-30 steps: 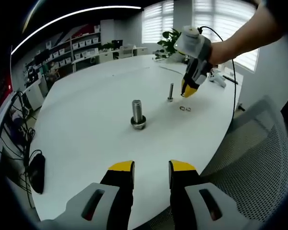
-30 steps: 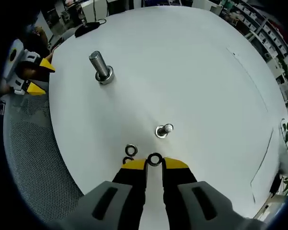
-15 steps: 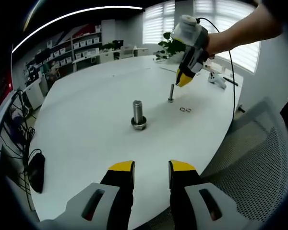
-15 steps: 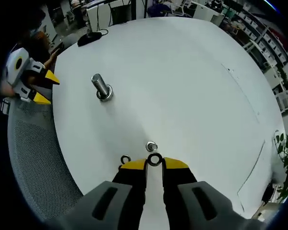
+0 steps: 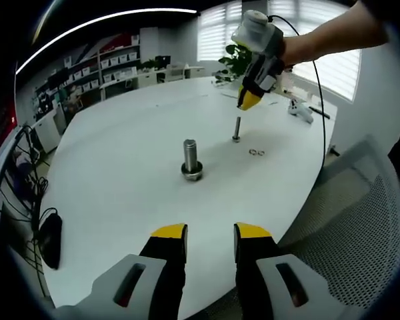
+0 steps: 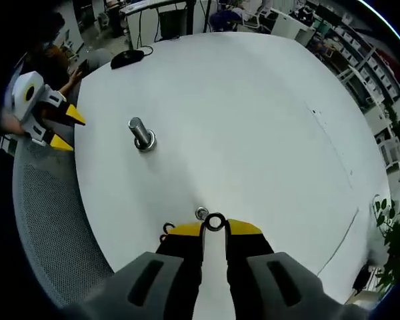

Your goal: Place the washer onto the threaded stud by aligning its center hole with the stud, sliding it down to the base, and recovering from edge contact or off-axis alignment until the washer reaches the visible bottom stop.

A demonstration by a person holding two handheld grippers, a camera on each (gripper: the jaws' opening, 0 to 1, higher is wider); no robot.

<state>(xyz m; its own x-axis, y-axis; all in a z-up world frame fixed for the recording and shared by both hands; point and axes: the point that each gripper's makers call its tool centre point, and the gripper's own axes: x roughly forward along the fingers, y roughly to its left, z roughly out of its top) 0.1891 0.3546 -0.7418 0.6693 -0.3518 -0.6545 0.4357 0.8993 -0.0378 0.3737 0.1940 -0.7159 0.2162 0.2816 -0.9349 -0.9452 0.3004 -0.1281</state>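
Big round white desk (image 5: 120,167) in an office. Windows with blinds (image 5: 307,27) at the back, a plant (image 5: 232,60) in front of them, shelves with white bins (image 5: 113,63) along the left wall. Curved ceiling light (image 5: 107,20) overhead, grey mesh chair (image 5: 360,220) on the right.

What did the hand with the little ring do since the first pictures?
The right gripper rose from beside the spare washers and moved above the thin threaded steel stud, keeping the small silver washer pinched in its yellow fingers. The thick bolt, two loose washers, white round table and open left gripper stayed put.
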